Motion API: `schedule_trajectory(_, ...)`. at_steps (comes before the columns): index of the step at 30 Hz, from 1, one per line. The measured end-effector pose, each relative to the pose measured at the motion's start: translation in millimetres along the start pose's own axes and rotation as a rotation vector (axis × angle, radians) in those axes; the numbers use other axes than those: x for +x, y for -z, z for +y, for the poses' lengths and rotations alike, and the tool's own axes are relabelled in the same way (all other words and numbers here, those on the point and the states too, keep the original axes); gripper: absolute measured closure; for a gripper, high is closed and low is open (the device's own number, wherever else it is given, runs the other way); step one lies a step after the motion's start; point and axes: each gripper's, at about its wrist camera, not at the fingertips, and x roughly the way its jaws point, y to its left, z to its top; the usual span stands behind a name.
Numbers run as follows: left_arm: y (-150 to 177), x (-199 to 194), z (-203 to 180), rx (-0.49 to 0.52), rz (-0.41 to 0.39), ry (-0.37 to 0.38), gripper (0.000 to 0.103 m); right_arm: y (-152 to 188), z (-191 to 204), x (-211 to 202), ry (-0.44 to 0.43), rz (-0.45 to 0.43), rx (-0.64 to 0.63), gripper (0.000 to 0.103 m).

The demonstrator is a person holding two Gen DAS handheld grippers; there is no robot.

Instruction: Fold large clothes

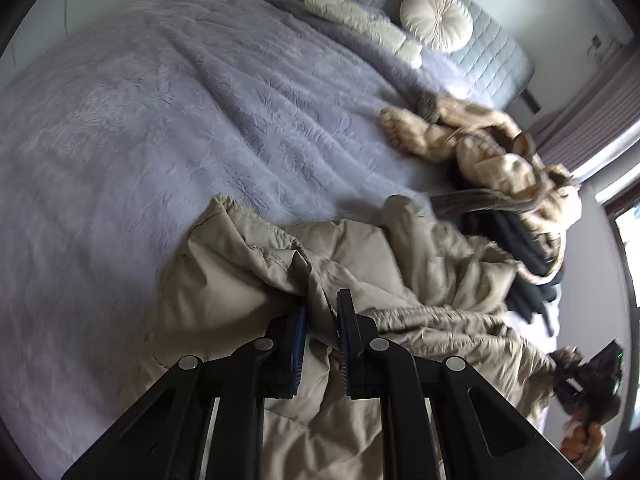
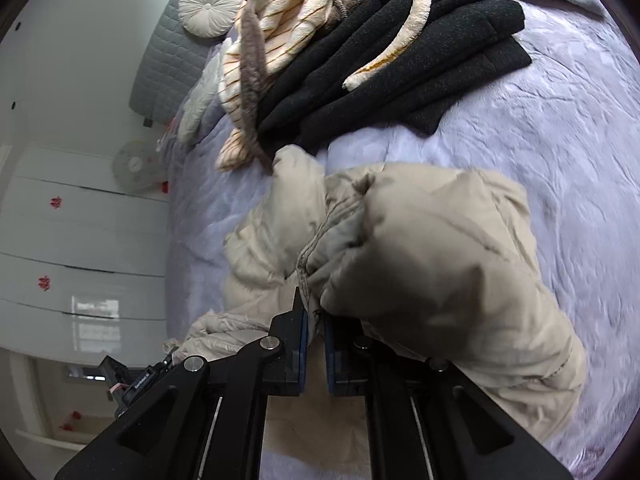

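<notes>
A beige puffy jacket [image 1: 360,264] lies bunched on a lavender bedspread [image 1: 140,128]. My left gripper [image 1: 322,312] is shut on a fold of the jacket's edge, with fabric pinched between its blue pads. In the right wrist view the same jacket [image 2: 440,248] bulges over my right gripper [image 2: 314,312], which is shut on a stitched hem. The right gripper also shows at the lower right of the left wrist view [image 1: 588,376], and the left gripper at the lower left of the right wrist view [image 2: 132,380].
A pile of black garments [image 2: 420,52] and a cream striped fleece [image 2: 288,12] lies beyond the jacket. A round white cushion [image 1: 436,20] leans on the grey headboard [image 1: 492,52]. White wardrobe doors [image 2: 80,220] stand beside the bed.
</notes>
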Motion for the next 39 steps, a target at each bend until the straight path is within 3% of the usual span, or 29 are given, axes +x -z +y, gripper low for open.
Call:
schedule_trajectory(4, -16, 38, 2, 0.033, 0.021, -0.079, 0.087, -17, -12, 30, 0.082, -0.018, 0.019, 0.095)
schedule_trajectory(7, -22, 43, 5, 0.048, 0.017, -0.127, 0.084, -21, -26, 41, 0.096, -0.014, 0.075, 0.095)
schedule_trajectory(9, -24, 35, 8, 0.064, 0.005, -0.128, 0.039, -20, -26, 37, 0.089, -0.018, 0.086, 0.092)
schedule_trajectory(10, -24, 25, 11, 0.076, -0.036, -0.14, 0.011, -20, -24, 32, 0.099, -0.019, 0.07, 0.09)
schedule_trajectory(11, -23, 17, 12, 0.092, -0.081, -0.145, 0.009, -19, -19, 26, 0.116, -0.024, 0.038, 0.082)
schedule_trajectory(14, -25, 14, 20, 0.151, -0.04, -0.14, 0.009, -17, 0, -7, 0.203, -0.104, -0.105, 0.039)
schedule_trajectory(17, -25, 29, 40, 0.155, 0.032, -0.172, 0.009, -13, 6, -38, 0.336, -0.21, -0.237, 0.037)
schedule_trajectory(20, -22, 56, 65, 0.079, 0.133, -0.151, 0.012, -21, -20, -37, 0.424, -0.186, -0.197, 0.037)
schedule_trajectory(21, -19, 61, 69, 0.059, 0.145, -0.127, 0.019, -24, -32, -33, 0.423, -0.166, -0.155, 0.037)
schedule_trajectory(22, -17, 66, 69, 0.049, 0.151, -0.084, 0.042, -26, -45, -27, 0.412, -0.144, -0.107, 0.037)
schedule_trajectory(23, -15, 68, 67, 0.05, 0.162, -0.05, 0.067, -26, -58, -21, 0.384, -0.117, -0.056, 0.039)
schedule_trajectory(25, -13, 69, 56, 0.076, 0.154, -0.058, 0.081, -24, -65, -11, 0.332, -0.083, -0.019, 0.076)
schedule_trajectory(27, -17, 65, 41, 0.132, 0.122, -0.082, 0.085, -23, -55, -6, 0.357, -0.098, -0.053, 0.09)
schedule_trajectory(31, -36, 67, 28, 0.142, 0.046, -0.165, 0.085, -40, -45, 2, 0.43, -0.126, -0.107, 0.092)
schedule_trajectory(34, -41, 91, 28, 0.126, 0.054, -0.244, 0.085, -46, -49, 25, 0.51, -0.108, -0.142, 0.092)
schedule_trajectory(39, -29, 126, 15, 0.18, 0.048, -0.355, 0.084, -49, -63, 55, 0.568, -0.103, -0.139, 0.091)
